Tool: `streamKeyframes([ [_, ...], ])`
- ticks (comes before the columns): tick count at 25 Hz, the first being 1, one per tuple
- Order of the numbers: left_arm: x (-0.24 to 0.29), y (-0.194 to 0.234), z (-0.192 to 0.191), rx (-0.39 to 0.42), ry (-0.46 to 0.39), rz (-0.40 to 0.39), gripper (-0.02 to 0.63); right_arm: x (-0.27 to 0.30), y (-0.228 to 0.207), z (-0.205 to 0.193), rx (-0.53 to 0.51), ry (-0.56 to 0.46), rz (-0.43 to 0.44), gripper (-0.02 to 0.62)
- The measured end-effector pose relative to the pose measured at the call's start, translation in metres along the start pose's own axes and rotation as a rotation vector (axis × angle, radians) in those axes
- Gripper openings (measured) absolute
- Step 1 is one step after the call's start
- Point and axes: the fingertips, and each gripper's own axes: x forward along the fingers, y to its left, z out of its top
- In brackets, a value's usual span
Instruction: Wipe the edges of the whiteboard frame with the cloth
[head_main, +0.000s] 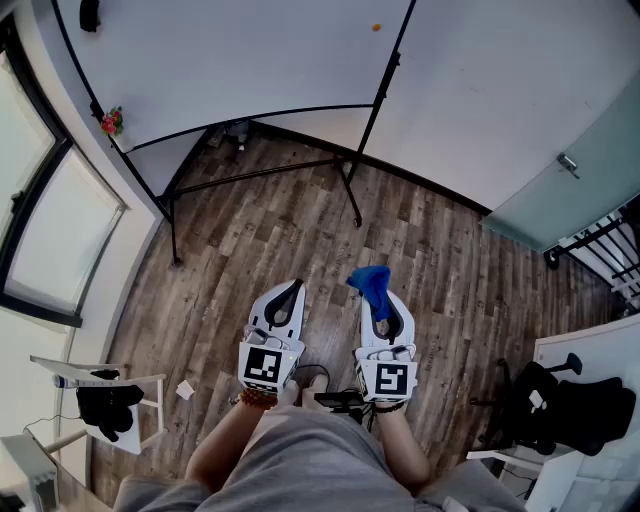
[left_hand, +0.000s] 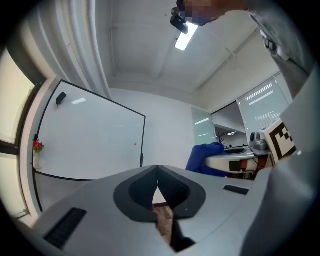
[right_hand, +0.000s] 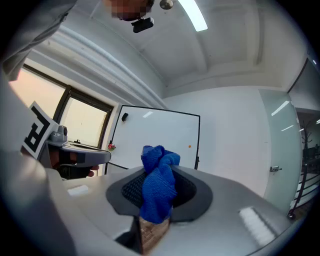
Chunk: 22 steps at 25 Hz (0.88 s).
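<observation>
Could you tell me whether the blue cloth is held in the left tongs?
No, the blue cloth is clamped in the right tongs; the left tongs are shut and empty.

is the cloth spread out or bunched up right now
Bunched up: the blue cloth is a crumpled wad pinched between the right tongs, its folds poking out past their tips.

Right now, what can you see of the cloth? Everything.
The cloth is bright blue, with a knit, terry-like look, bunched into a crumpled wad. The right claw is shut on its lower part. The rest sticks out past the claw tips in two rounded folds. It is held in the air over the wood floor, pointed toward the whiteboard but well short of it. Only the claw touches it.
</observation>
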Motion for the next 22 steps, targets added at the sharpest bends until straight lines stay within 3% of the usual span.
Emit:
streamKeyframes([
  [10, 0.021, 0.062, -0.011, -0.019, 0.018, -0.07, 0.009, 0.054, 0.024, -0.002, 0.023, 0.022, -0.07, 0.11],
  [22, 0.133, 0.08, -0.033, 0.023, 0.067, -0.085, 0.009, 0.141, -0.072, -0.045, 0.089, 0.017, -0.135, 0.11],
])
